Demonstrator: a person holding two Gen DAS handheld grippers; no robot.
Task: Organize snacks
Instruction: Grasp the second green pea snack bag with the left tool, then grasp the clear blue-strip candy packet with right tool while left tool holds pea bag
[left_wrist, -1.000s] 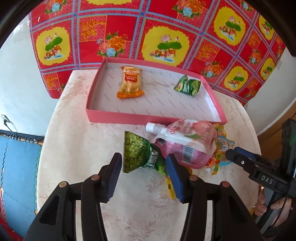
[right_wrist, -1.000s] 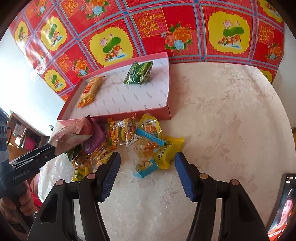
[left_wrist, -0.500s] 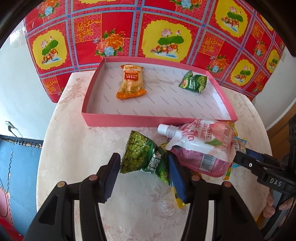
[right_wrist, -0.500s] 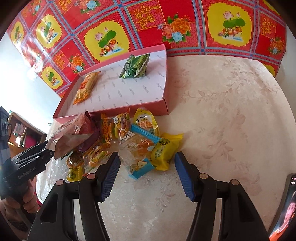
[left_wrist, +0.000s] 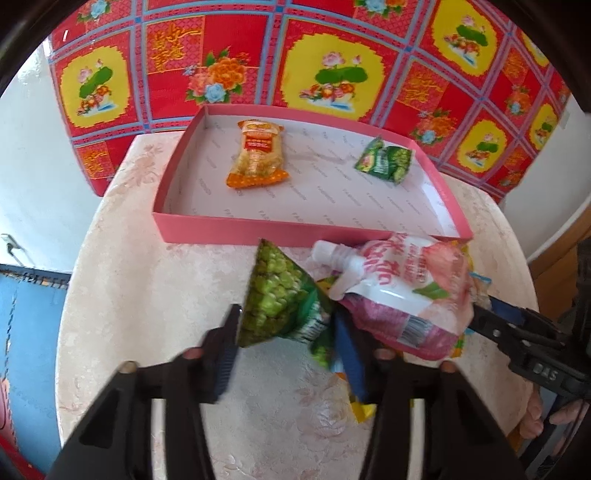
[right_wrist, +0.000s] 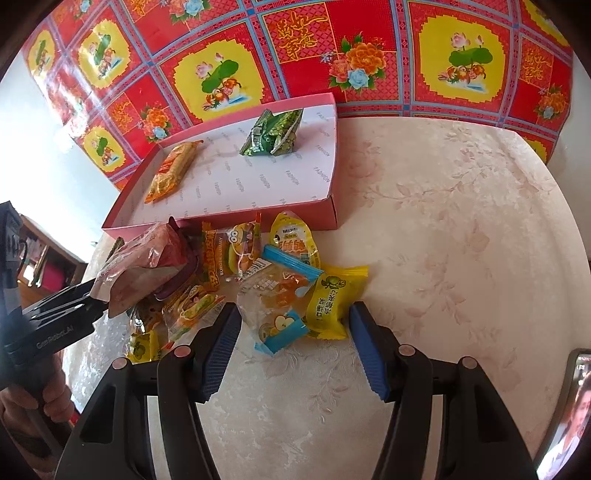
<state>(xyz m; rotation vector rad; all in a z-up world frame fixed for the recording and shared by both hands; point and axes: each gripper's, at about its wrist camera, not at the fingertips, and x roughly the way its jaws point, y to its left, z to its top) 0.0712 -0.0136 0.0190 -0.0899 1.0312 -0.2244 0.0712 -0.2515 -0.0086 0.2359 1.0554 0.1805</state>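
From the left wrist, the left tool (left_wrist: 286, 332) has just been closing its jaws on the green pea packet (left_wrist: 277, 299), which sits between its pads, lifted off the surface (left_wrist: 147, 295) just before the pink tray (left_wrist: 236, 230). An orange packet (left_wrist: 256, 155) and a small green packet (left_wrist: 384, 162) lie in the tray. From the right wrist, the right tool (right_wrist: 291, 347) hangs half open and empty over a clear jelly packet (right_wrist: 273, 299) in the snack pile.

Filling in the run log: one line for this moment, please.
left gripper: just closing on green pea packet | right gripper: open over snack pile | pink box: two packets inside
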